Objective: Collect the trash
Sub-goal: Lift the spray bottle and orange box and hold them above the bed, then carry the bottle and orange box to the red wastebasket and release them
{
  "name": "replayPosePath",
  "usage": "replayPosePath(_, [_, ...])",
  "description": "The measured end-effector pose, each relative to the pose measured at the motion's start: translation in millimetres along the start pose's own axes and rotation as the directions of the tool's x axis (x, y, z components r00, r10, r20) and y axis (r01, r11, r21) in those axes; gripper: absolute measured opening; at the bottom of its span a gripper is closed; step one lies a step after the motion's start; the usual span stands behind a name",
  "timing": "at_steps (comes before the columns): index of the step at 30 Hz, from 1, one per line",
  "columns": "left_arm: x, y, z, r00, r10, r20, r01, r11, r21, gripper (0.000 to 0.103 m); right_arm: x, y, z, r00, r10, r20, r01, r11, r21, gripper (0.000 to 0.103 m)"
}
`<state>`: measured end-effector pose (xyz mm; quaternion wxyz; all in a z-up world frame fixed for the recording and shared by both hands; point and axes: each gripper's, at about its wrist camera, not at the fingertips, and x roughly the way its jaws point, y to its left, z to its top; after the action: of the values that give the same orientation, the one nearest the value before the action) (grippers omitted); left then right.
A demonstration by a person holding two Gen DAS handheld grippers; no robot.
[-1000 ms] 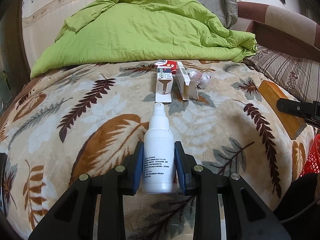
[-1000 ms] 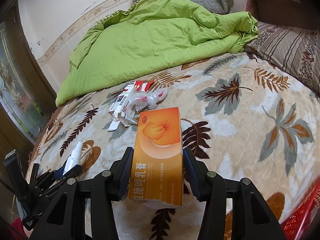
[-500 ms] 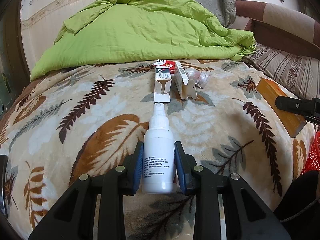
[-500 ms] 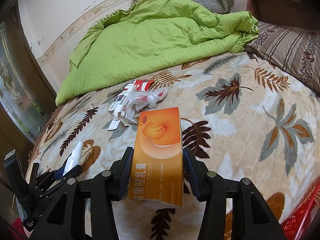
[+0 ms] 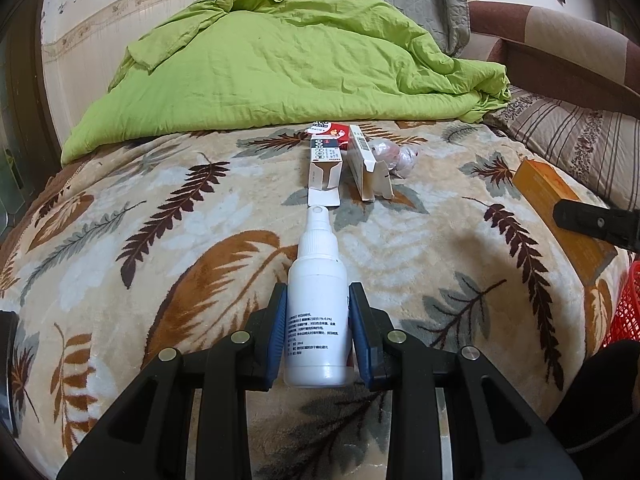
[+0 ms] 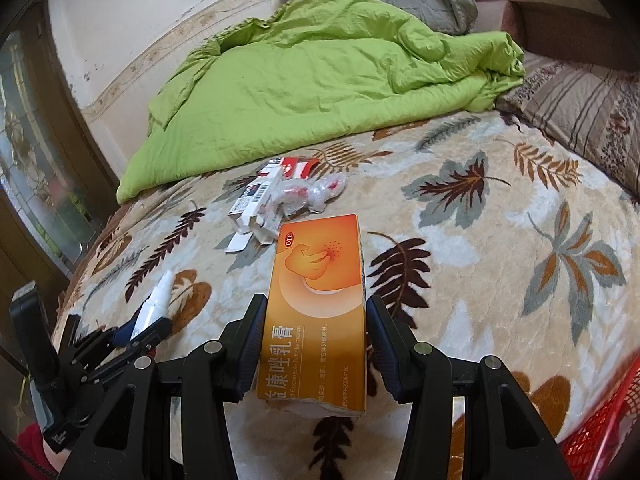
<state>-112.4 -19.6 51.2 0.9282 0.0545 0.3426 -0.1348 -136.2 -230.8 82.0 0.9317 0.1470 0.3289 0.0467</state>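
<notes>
Little has moved since the earlier frames: both tools keep their grip and have only drifted slightly above the bed.

Left wrist view: left tool (image 5: 318,332) clamped on a white spray bottle (image 5: 317,312), nozzle pointing forward, above the leaf-patterned blanket (image 5: 140,240). Beyond lie two opened cartons (image 5: 346,166) and a crumpled plastic wrapper (image 5: 394,154), near a green quilt (image 5: 280,64).

Right wrist view: right tool (image 6: 316,340) clamped on an orange cream box (image 6: 316,308). A red basket (image 6: 600,432) shows at lower right.
</notes>
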Motion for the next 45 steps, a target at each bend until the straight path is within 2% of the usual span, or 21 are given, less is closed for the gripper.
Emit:
replayPosePath(11, [-7,-5,1,1.000,-0.002,0.019,0.002,1.000,0.028,0.029,-3,12,-5,1.000,0.004,-0.001,-0.004,0.999,-0.041,0.054])
replayPosePath(29, [-11,-13,1,1.000,-0.007,0.024,0.005,0.998,0.058,0.029,-5,7,-3,1.000,0.031,-0.001,-0.031,1.000,-0.002,0.054])
replayPosePath(33, [-21,-22,4,0.998,-0.045,0.032,0.043,0.996,0.076,0.029,-18,-2,-6,0.997,0.079,-0.002,-0.079,0.995,0.065,0.054])
replayPosePath(37, [-30,-34,10,0.992,-0.123,0.018,0.121,0.990,0.078,0.029,-44,-17,-13,0.997,0.083,0.012,-0.083,0.991,0.108,0.054])
replayPosePath(42, [-42,-67,26,0.973,-0.232,0.009,0.229,0.967,0.114,0.029,-95,-55,-19,0.997,0.029,0.074,-0.043,0.980,0.193,0.054])
replayPosePath(45, [-55,-104,37,0.951,-0.308,0.018,0.300,0.936,0.186,0.029,-136,-87,-23,0.990,-0.039,0.132,0.003,0.965,0.260,0.054])
